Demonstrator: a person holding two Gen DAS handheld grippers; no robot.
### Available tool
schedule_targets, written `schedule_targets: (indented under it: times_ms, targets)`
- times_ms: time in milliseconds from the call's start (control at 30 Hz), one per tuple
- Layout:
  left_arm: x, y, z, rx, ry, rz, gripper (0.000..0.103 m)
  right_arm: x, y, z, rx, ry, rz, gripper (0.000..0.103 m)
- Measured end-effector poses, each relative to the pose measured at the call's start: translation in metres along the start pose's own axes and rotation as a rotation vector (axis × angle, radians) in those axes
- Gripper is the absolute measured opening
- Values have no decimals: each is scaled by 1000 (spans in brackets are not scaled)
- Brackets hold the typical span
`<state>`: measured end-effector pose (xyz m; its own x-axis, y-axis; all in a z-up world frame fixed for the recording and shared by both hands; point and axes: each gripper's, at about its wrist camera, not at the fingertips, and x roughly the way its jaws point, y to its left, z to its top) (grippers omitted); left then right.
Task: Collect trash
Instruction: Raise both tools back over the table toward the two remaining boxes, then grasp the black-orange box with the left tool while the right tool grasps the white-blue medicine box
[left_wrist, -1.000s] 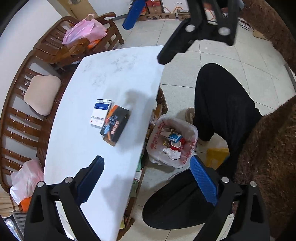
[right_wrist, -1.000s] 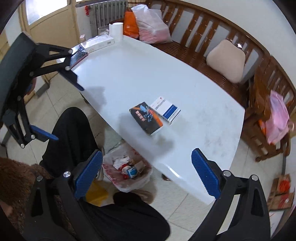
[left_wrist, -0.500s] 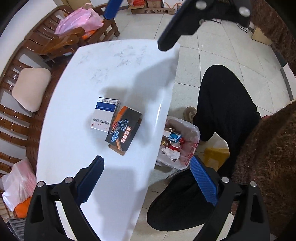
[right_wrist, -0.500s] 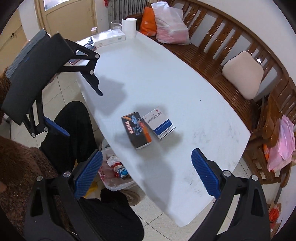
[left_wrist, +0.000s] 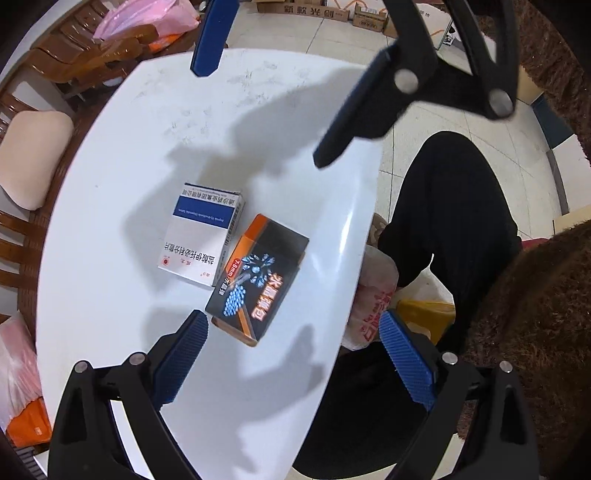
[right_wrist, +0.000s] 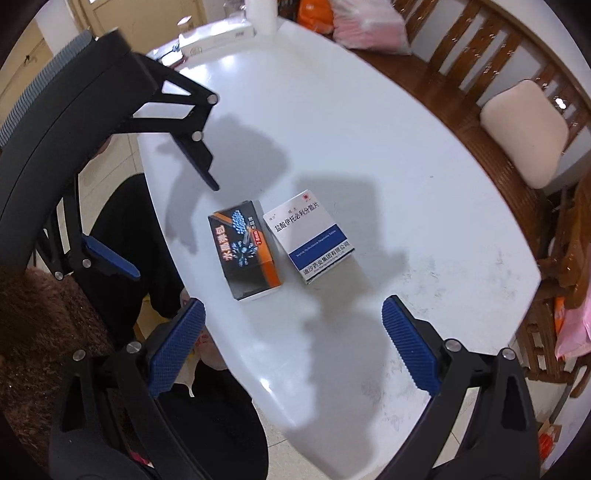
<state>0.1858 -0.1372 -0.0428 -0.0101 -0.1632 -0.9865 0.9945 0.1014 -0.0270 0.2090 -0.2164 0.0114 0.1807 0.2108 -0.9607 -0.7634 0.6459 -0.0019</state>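
Over the last second both grippers have dropped closer to the white table (left_wrist: 110, 295); the 2 boxes now fill far more of each view than 1 second ago, and the trash bag (left_wrist: 373, 295), which showed its contents then, has slid mostly under the table edge. I read this as the approach to a pick, with nothing lifted yet.

The left gripper (left_wrist: 291, 350) hangs wide and empty; the black and orange box (left_wrist: 258, 277) sits at 12 o'clock just beyond its fingertips, the white and blue box (left_wrist: 201, 236) touching that box's side, toward 11 o'clock. The right gripper (right_wrist: 293, 341) is likewise spread wide and holds nothing; both boxes lie at 12 o'clock from it, black one (right_wrist: 243, 249) left, white one (right_wrist: 314, 236) right.

Hidden or unclear: only a strip of the bag shows at 3 o'clock in the left view, its opening not visible; in the right view the bag is barely a pale scrap at 7 o'clock; which box each gripper aims for cannot be told; whether the boxes are empty is not visible.
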Motion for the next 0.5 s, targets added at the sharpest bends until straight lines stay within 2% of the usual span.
schedule_targets:
  times_ms: [167,500]
  targets:
    - [15,8,0,-10,1,-25,91,28,-9,9,-17,22,43,94]
    - [35,21,-6,-53,22,-51,91,76,-19,25,-67,78,59,94]
